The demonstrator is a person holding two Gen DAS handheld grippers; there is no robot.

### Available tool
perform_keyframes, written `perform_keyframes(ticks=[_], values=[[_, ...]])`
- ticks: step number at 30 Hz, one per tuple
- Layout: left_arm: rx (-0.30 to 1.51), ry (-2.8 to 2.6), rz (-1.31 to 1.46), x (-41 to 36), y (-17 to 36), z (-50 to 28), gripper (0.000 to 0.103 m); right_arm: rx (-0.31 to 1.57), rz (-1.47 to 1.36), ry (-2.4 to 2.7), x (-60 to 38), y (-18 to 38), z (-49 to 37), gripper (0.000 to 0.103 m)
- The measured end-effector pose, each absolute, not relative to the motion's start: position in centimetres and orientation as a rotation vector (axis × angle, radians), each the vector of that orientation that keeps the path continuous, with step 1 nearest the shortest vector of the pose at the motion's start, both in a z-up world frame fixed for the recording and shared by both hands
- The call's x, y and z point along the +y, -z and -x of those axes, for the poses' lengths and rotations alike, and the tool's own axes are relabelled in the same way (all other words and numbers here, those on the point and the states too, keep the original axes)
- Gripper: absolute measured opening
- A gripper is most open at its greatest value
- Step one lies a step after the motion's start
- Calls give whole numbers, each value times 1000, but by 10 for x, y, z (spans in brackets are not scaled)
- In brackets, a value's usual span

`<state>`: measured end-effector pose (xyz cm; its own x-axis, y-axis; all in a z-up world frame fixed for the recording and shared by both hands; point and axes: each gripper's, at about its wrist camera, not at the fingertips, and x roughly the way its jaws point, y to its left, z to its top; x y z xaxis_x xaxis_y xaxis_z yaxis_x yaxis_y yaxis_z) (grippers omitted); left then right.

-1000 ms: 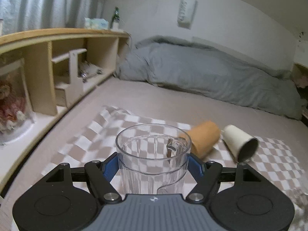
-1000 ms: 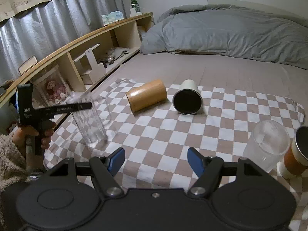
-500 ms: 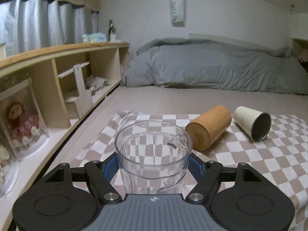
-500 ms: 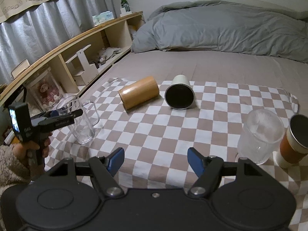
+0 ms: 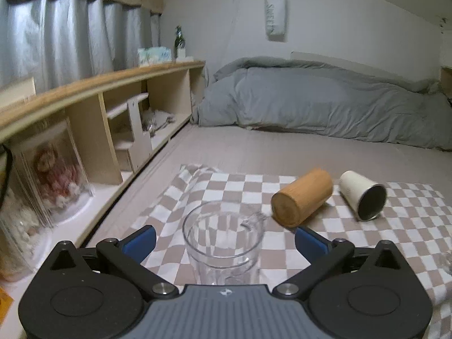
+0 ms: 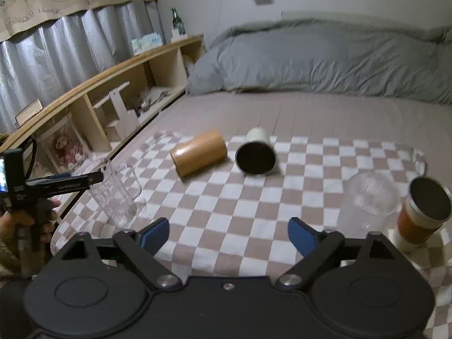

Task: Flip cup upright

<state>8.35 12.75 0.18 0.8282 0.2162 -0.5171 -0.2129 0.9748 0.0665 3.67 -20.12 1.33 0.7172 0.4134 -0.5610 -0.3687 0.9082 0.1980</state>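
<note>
Standing mouth-up at the near left of the checkered cloth [image 6: 254,212], the clear glass mug [image 5: 223,243] sits between the fingers of the left gripper [image 5: 224,240]. That gripper's jaws are spread wide, with a visible gap on each side of the mug, so nothing is pinched. The mug is close to the cloth's left edge, and a wooden shelf unit [image 5: 113,118] runs along that side, which limits room to the left.

Further right and farther away, the wooden cup [image 6: 199,155] lies on its side, long axis running from near-left to far-right. Just beside it on the right, the white cup [image 6: 257,154] also lies on its side, dark mouth facing the near side. These two judged to be the remaining cups to flip. Both lie ahead of the right gripper [image 6: 228,233], whose jaws are spread and empty. The right gripper appears the nearer one to the white cup, with bare cloth between them.

At the near right, a frosted plastic cup [image 6: 370,200] and an orange tumbler [image 6: 423,212] stand upright, just beside each other, near the cloth's right edge.
</note>
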Motion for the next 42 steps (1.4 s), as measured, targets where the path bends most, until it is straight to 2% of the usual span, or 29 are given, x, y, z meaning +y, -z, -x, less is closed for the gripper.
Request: perform_keyframes(ticks=[6,17,42], values=[[520,-223,-70,94,-25,-56,103,567,-39,-399,-201,-20,-15,103],[577,-131,-86,55,-19,-13,103,520,-25,-348,-201,-16,21,103],[589,-95,-56,52,-2,21,103,558,25,-293,-178,11,27,103]])
